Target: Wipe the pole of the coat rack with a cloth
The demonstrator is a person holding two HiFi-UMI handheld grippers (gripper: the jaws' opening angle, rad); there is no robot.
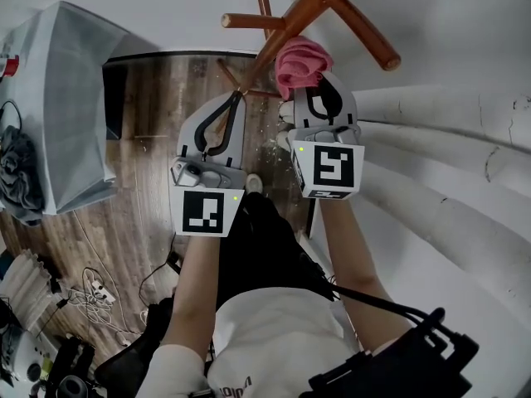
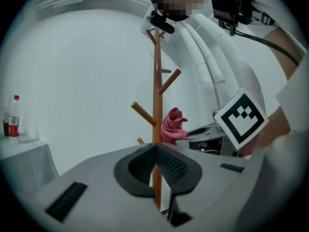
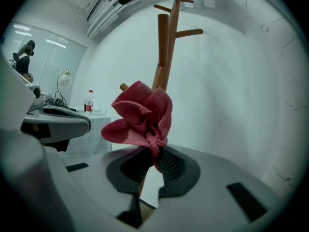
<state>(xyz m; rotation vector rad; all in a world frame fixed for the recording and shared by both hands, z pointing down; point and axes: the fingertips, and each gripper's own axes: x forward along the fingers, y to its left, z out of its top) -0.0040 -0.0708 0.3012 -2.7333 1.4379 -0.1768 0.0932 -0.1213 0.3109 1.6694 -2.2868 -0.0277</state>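
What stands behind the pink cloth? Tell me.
The coat rack's pole rises behind the pink cloth held by the right gripper; the stretch directly behind the cloth is covered.

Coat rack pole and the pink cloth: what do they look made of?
The coat rack pole looks like wood: reddish-brown, smooth, slightly glossy, with round pegs. The pink cloth looks like soft woven or terry-like fabric: matte, nubby, crumpled into folds.
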